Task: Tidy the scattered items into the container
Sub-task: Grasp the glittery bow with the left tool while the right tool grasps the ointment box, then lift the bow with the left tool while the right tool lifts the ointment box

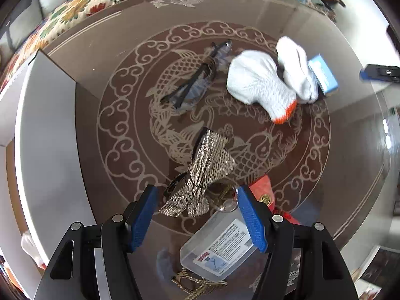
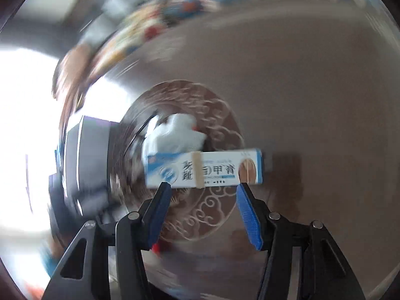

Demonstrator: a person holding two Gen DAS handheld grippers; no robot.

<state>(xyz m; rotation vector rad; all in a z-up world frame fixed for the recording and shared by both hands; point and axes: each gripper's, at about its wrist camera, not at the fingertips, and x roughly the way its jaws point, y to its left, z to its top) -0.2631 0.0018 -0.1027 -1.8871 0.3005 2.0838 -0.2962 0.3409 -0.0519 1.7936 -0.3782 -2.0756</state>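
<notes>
Safety glasses (image 1: 197, 80) — left wrist view only

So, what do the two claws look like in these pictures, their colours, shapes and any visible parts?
Both look alike. The left claw has two flat blue fingers with a dotted, textured surface, fixed on black angular plastic arms with silver round bolts and triangular cut-outs. The right claw has the same blue textured fingers, black arms and silver bolts. No cables, markings or sleeves are visible.
</notes>
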